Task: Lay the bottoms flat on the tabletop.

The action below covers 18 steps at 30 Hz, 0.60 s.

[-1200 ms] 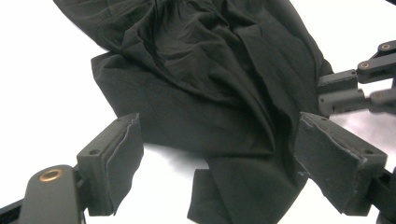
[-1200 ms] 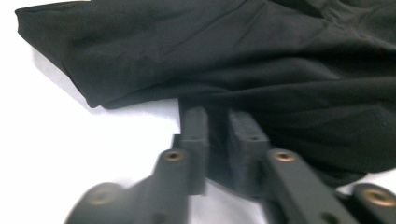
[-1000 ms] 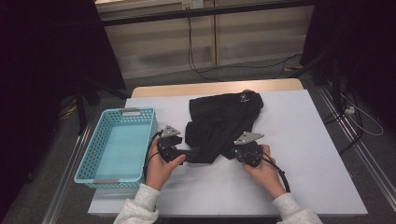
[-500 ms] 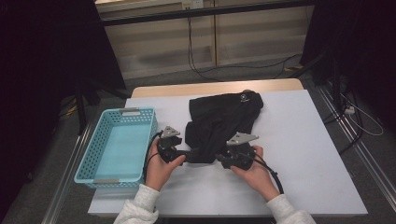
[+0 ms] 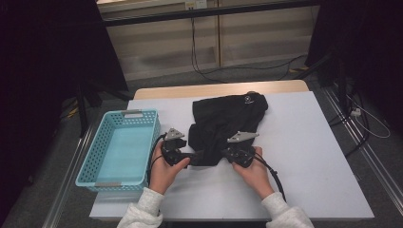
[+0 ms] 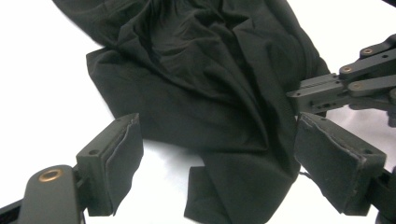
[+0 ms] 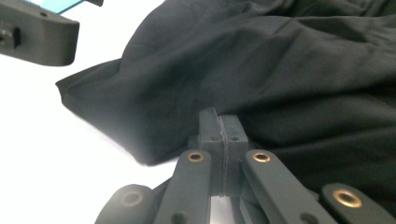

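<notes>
Right, high view: black garment (image 5: 227,124) lies crumpled mid-frame on the table (image 5: 313,142), basket (image 5: 124,148) to its left. Left gripper view: left gripper (image 6: 215,172) gapes around the hem. Right gripper view: right gripper (image 7: 219,128) has just snapped closed at the edge; cloth pinched? Can't tell. Soft, light, floppy; we'd grab corners.

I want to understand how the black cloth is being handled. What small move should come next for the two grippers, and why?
Probably close the left gripper on the near edge of the black garment. Its jaws stand wide open, with the cloth's lower flap lying on the table between them, not yet gripped. The right gripper is shut at the garment's edge beside it; whether cloth is pinched there is unclear.
</notes>
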Tool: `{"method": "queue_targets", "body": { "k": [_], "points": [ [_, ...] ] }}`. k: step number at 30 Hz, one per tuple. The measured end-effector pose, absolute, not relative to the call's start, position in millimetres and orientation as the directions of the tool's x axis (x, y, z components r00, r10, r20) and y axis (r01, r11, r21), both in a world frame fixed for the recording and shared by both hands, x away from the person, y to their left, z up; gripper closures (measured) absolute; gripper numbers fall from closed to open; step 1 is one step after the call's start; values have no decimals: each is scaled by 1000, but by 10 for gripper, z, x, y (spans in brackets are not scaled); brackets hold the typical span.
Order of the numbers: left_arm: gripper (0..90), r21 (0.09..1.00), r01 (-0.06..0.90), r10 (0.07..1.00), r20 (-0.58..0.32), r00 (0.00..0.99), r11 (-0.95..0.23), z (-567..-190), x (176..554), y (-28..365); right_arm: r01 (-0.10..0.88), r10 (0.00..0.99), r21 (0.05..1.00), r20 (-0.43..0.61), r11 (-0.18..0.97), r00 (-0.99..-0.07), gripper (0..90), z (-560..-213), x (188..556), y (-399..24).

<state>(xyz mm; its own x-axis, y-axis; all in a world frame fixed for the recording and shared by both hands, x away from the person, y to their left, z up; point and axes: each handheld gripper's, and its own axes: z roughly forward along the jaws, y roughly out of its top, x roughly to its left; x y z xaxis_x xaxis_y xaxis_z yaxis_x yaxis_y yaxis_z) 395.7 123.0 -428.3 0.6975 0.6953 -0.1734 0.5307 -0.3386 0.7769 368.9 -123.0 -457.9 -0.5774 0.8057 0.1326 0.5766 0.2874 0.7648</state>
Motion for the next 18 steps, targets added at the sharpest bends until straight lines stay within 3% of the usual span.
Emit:
{"method": "queue_targets", "body": {
  "k": [10, 18],
  "points": [
    [164, 778, 528, 697, -168, 697, -340, -4275, 3952, 1228, 566, 811, 769, 109, 297, -575, 900, -4505, 3523, -1530],
    [164, 771, 538, 688, -184, 702, -342, -4304, 3941, 1207, 605, 858, 766, 146, 217, -492, 900, -4491, 3298, -2182]
  ]
}}
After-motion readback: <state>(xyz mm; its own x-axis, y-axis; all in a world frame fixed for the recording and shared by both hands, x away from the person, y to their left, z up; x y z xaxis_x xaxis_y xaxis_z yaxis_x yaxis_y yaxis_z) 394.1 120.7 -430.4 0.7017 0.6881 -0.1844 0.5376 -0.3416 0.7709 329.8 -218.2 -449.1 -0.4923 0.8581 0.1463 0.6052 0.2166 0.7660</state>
